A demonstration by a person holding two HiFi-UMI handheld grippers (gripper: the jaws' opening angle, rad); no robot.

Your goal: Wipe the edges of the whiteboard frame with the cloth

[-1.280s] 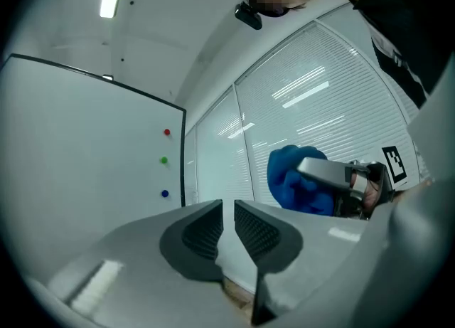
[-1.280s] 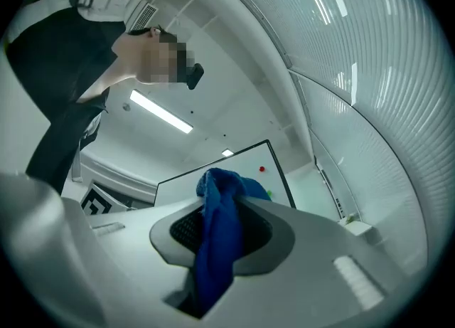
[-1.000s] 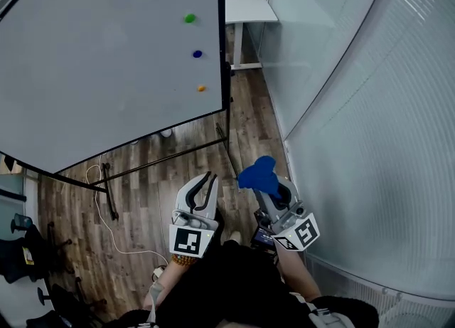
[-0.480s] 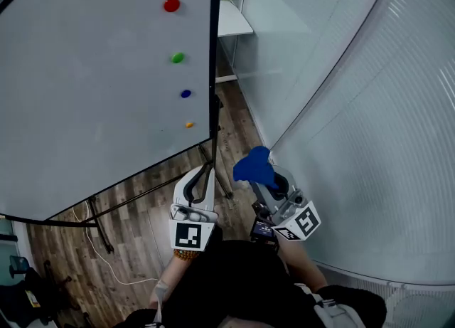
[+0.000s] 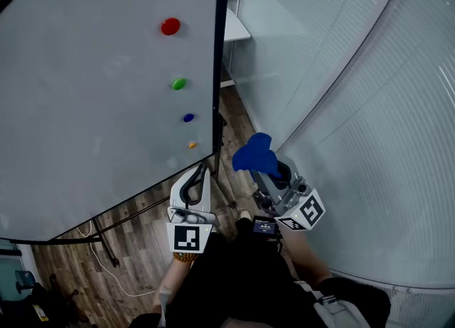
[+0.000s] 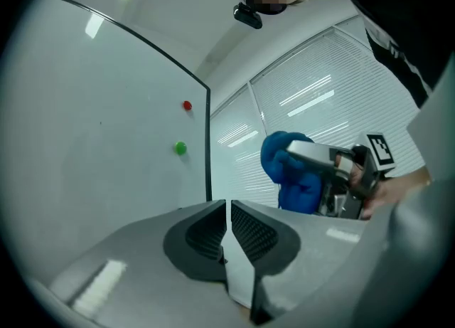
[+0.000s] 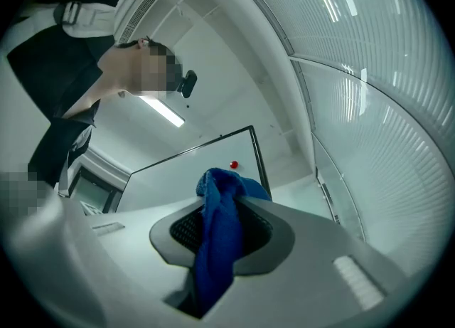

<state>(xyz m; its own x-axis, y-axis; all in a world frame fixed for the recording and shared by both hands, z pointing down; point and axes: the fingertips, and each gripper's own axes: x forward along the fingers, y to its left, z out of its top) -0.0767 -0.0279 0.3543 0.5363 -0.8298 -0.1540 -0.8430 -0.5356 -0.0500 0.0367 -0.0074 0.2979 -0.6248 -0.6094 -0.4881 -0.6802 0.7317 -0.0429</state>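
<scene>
Your right gripper (image 5: 269,171) pinches the blue cloth (image 5: 253,154) near the whiteboard frame (image 5: 220,49), your left gripper (image 5: 201,174) pressed together on nothing, so the bunched cloth may snag the frame and pull free.

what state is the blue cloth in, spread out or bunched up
Bunched up: the blue cloth is a crumpled wad pinched in the right gripper.
</scene>
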